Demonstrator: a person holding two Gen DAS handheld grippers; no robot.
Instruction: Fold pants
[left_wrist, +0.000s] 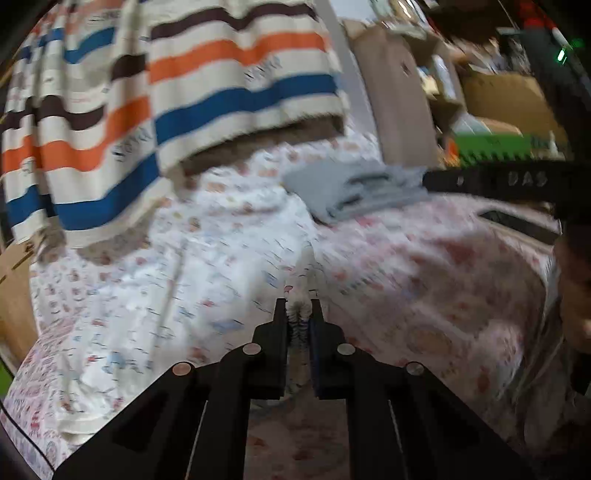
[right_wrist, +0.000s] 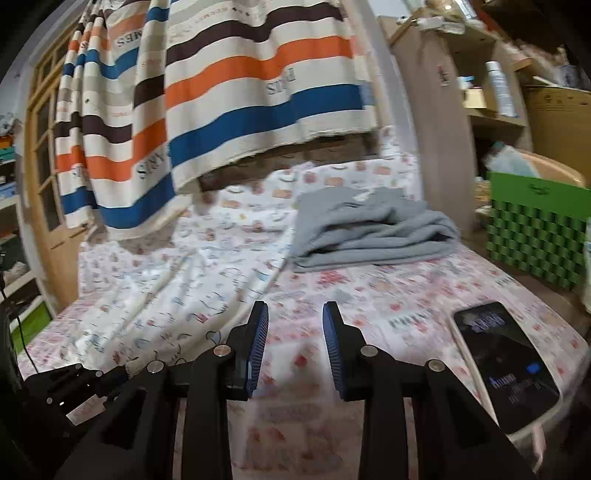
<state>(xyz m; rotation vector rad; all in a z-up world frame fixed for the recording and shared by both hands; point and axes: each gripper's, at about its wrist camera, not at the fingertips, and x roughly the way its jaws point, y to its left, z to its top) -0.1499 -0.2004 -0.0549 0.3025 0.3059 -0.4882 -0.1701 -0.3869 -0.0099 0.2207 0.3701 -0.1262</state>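
White patterned pants (left_wrist: 155, 280) lie spread and rumpled on the left half of the bed; they also show in the right wrist view (right_wrist: 166, 288). My left gripper (left_wrist: 298, 306) is shut on a pinched-up fold of the pants (left_wrist: 301, 317), which rises between its fingers. My right gripper (right_wrist: 295, 314) is open and empty, hovering over the pink patterned bedsheet (right_wrist: 369, 291) to the right of the pants. The left gripper's body appears at the lower left of the right wrist view (right_wrist: 74, 384).
A folded grey garment (right_wrist: 369, 229) lies at the back of the bed, also seen from the left wrist (left_wrist: 354, 188). A phone (right_wrist: 506, 362) lies near the bed's right edge. A striped curtain (right_wrist: 221, 92) hangs behind. A green box (right_wrist: 535, 240) and shelves stand at right.
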